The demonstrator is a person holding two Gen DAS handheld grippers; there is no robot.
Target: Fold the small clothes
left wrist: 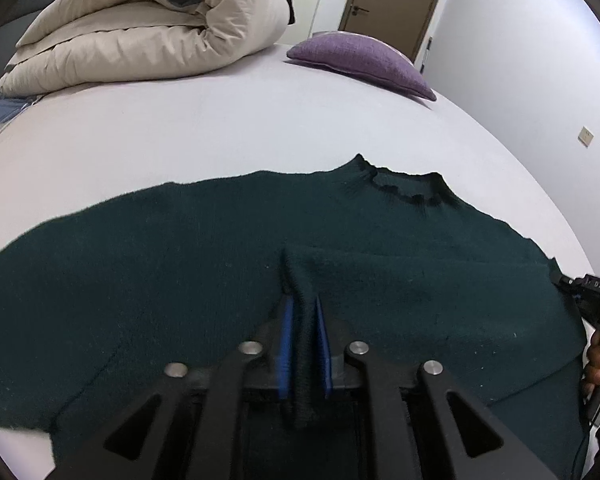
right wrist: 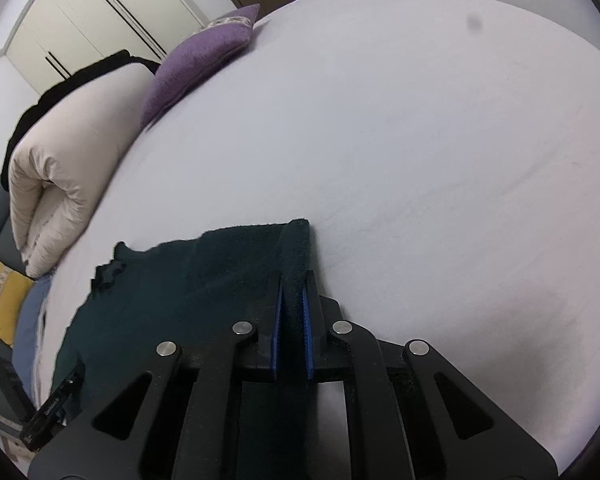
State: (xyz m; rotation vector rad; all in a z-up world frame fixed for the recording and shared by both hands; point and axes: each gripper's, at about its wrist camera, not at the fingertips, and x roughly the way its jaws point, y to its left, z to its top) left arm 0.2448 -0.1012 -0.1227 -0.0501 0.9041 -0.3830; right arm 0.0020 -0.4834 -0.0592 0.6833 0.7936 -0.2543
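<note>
A dark green knit sweater [left wrist: 204,248] lies spread on the white bed [left wrist: 220,128], collar [left wrist: 404,184] at the far side. My left gripper [left wrist: 303,304] is shut on a pinched fold of the sweater near its middle. My right gripper [right wrist: 295,280] is shut on a folded edge of the sweater [right wrist: 204,280] at its right side. The right gripper also shows at the right edge of the left wrist view [left wrist: 592,292], with a hand on it. The left gripper shows at the lower left of the right wrist view [right wrist: 52,412].
A rolled beige duvet [left wrist: 140,28] lies at the far left of the bed. A purple cushion [left wrist: 364,60] lies at the far side. A yellow cushion [right wrist: 0,296] sits off the bed's left side. A door [left wrist: 396,0] and a wardrobe [right wrist: 100,12] stand beyond.
</note>
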